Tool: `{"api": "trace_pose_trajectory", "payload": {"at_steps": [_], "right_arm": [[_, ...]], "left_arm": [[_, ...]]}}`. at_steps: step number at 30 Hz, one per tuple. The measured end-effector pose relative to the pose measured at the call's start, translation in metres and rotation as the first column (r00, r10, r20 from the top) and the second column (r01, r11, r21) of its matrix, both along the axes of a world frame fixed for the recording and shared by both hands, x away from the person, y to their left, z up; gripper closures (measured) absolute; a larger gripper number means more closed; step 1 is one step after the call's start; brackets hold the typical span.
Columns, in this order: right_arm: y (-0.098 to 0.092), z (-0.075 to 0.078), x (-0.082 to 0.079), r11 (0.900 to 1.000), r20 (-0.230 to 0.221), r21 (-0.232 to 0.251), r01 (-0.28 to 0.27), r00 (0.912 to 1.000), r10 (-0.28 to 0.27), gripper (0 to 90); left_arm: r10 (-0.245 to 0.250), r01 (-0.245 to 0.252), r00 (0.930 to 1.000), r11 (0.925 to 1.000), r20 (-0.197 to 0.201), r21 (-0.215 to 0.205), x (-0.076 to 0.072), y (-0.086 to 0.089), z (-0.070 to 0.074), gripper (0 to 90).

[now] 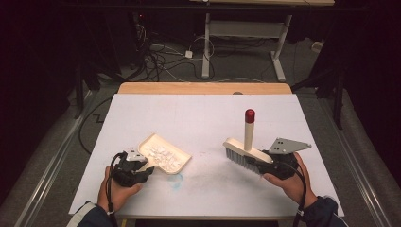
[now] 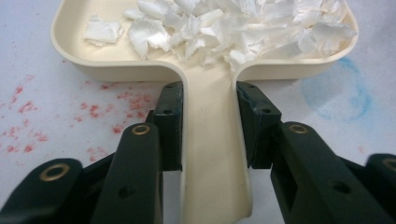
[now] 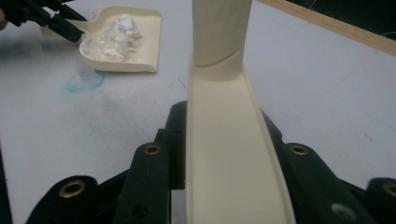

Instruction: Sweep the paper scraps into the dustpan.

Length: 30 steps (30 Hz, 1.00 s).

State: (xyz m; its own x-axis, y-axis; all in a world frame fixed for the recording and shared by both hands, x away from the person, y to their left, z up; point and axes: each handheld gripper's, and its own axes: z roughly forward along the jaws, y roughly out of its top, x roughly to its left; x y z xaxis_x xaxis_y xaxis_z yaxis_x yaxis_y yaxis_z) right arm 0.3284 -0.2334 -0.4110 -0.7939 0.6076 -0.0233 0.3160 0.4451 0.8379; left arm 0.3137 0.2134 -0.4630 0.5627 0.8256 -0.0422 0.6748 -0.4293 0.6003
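A cream dustpan (image 1: 163, 153) lies on the white table (image 1: 203, 113) left of centre, holding a heap of white paper scraps (image 1: 158, 152). My left gripper (image 1: 147, 169) is shut on its handle; in the left gripper view the jaws (image 2: 210, 100) press both sides of the dustpan handle (image 2: 212, 154), with the scraps (image 2: 224, 28) just beyond. A cream hand brush (image 1: 246, 152) with grey bristles stands to the right, its red-tipped handle (image 1: 249, 118) upright. My right gripper (image 1: 255, 163) is shut on the brush's head (image 3: 229, 154).
A faint blue stain (image 1: 176, 182) marks the table near the front, between the dustpan and the brush. Red speckles (image 2: 28, 107) dot the sheet beside the dustpan. A wooden strip (image 1: 203, 88) edges the table's far side. Cables and a desk frame (image 1: 246, 42) lie beyond.
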Motion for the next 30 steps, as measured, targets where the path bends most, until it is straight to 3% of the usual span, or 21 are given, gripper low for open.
{"api": "trace_pose_trajectory", "payload": {"at_steps": [8,14,19,28,30], "right_arm": [[-0.007,0.003,-0.018,0.998,-0.057,0.0,-0.067,0.9961,0.067,67.5],[-0.017,0.003,-0.026,0.993,-0.138,0.0,-0.117,0.9837,0.115,67.5],[-0.023,0.0,-0.027,0.994,-0.195,0.01,-0.107,0.975,0.107,67.4],[-0.034,-0.002,-0.017,0.985,-0.345,0.135,-0.108,0.9266,0.149,67.5],[-0.033,-0.003,-0.013,0.987,-0.359,0.128,-0.099,0.9231,0.139,67.5]], "left_arm": [[0.05,-0.05,0.9987,0.9987,0.01,0.001,0.002,0.008,0.0,63.6],[0.105,-0.105,0.9943,0.9945,0.018,-0.005,0.005,0.012,-0.001,63.5],[0.153,-0.153,0.9878,0.9881,0.027,-0.01,0.008,0.015,-0.001,63.6],[0.255,-0.253,0.9661,0.9668,0.042,-0.033,0.024,0.012,-0.006,63.5],[0.267,-0.266,0.9626,0.9634,0.044,-0.033,0.028,0.011,-0.007,63.5]]}}
